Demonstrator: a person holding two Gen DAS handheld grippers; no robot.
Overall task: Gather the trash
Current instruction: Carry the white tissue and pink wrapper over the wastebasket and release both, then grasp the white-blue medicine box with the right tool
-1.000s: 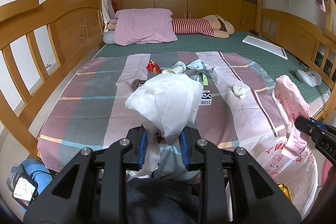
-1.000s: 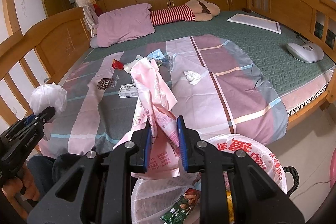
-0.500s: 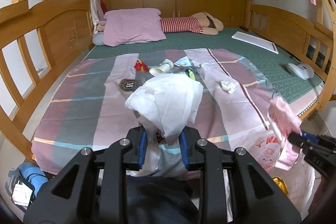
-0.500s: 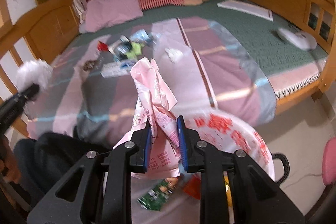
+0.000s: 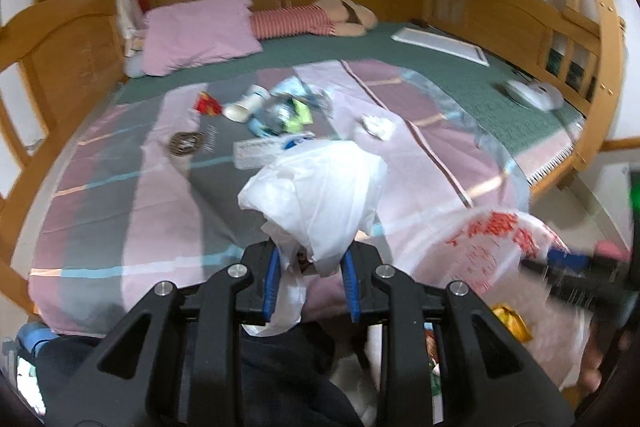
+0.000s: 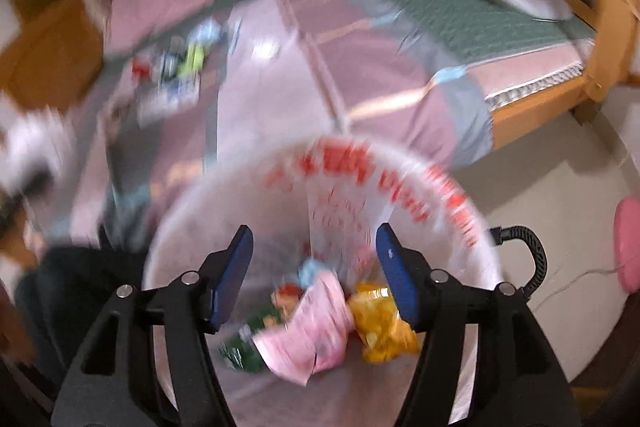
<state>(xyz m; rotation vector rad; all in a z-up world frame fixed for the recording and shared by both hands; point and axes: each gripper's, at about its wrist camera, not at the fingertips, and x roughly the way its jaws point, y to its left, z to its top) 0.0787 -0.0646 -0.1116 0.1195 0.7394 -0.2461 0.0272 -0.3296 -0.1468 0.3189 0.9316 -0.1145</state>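
striped bedspread on a wooden bed, strewn with litter.

A: What colours are on the bed?

B: The blanket runs in pink, grey and mauve blocks with thin light-blue lines; under it lies a green mat. At upper left sits a plain lilac pillow, beside a red-and-white striped soft toy.

A: And at lower right?

B: A translucent white trash bag printed with red characters. Inside lie a pink printed bag and a yellow wrapper.
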